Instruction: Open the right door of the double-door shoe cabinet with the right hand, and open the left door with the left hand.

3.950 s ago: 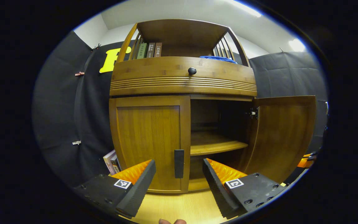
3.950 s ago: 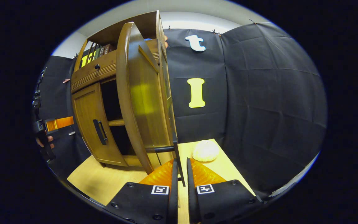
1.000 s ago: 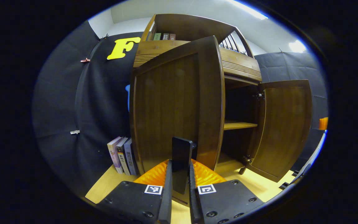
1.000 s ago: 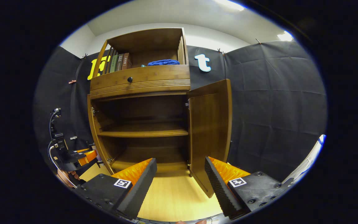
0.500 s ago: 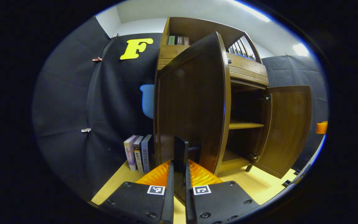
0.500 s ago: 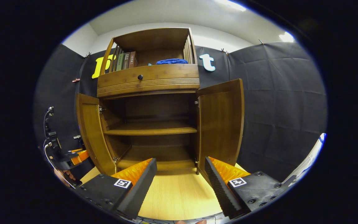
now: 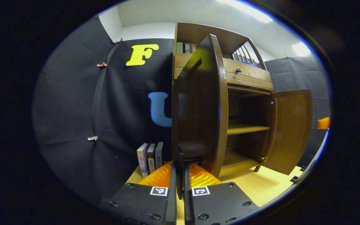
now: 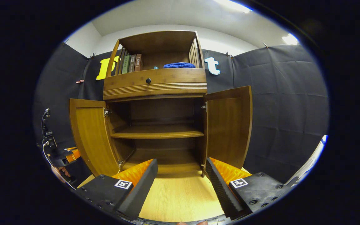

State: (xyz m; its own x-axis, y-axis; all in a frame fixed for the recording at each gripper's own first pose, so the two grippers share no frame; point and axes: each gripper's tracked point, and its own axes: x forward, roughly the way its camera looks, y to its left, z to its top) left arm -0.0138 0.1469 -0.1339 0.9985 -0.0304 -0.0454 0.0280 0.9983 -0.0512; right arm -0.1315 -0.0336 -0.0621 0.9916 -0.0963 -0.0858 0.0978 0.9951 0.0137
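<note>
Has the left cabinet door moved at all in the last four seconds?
Yes. The left door was shut against the cabinet front; now it stands swung wide out to the left, with the left gripper clamped on its handle.

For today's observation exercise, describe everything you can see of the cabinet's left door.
The left door is a brown wooden panel with a raised frame, hinged at the cabinet's left side and swung wide open, upright. In the left gripper view its outer face looks dark, with an upright dark handle near its lower free edge. The left claw is shut on that handle.
</note>
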